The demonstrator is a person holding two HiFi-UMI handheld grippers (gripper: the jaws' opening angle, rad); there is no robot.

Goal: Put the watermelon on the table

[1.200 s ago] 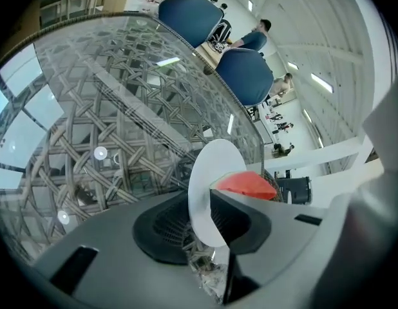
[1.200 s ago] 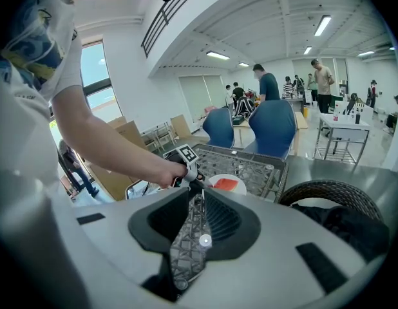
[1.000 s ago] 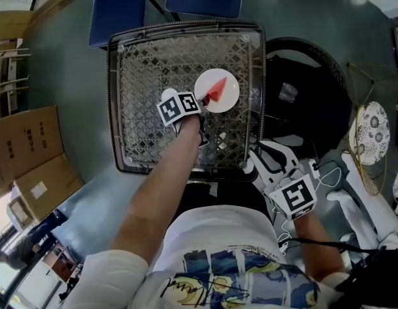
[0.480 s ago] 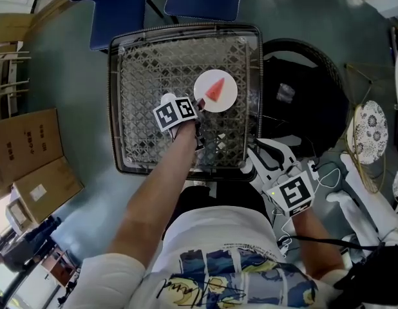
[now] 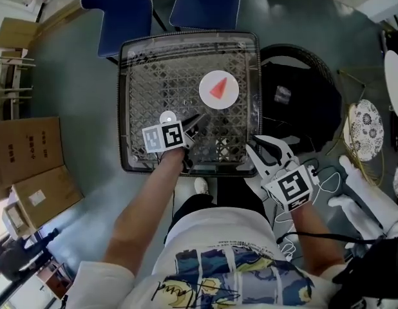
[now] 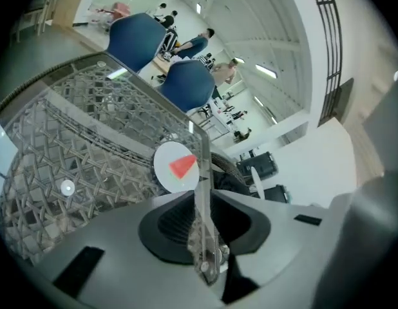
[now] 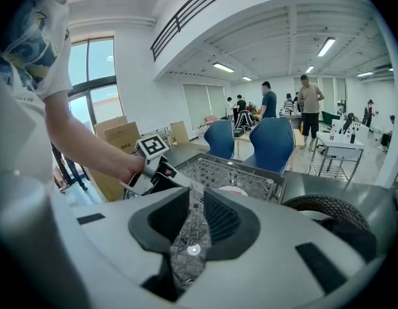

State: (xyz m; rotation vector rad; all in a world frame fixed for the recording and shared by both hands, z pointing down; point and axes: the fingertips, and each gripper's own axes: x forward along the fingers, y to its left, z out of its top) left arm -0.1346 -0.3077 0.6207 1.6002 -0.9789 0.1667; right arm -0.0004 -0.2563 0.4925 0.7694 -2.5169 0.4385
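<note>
The only marks I can make out are the black-and-white square markers on the cubes of both tongs. The script on the person's shirt [image 5: 205,288] is too blurred to read.

The watermelon [image 5: 217,89] is a red wedge lying on a white plate [image 5: 228,99]. The plate stands on the glass table [image 5: 123,102], in its far right part and a little in from the rim. Open glass lies between the plate and my left tongs [image 5: 194,122], which hang over the near half of the table, left of the plate and well apart from it. Their jaws have just been closing and now stand only narrowly apart, with nothing between them.

My right tongs [image 5: 265,150] sit by the table's near right corner. Their jaws are spread and hold nothing.

Two blue chairs [image 5: 115,8] stand at the far edge. A dark round wicker basket [image 5: 308,82] is just beside the right edge. Cardboard boxes [image 5: 25,147] stand on the floor, well off to the left.
</note>
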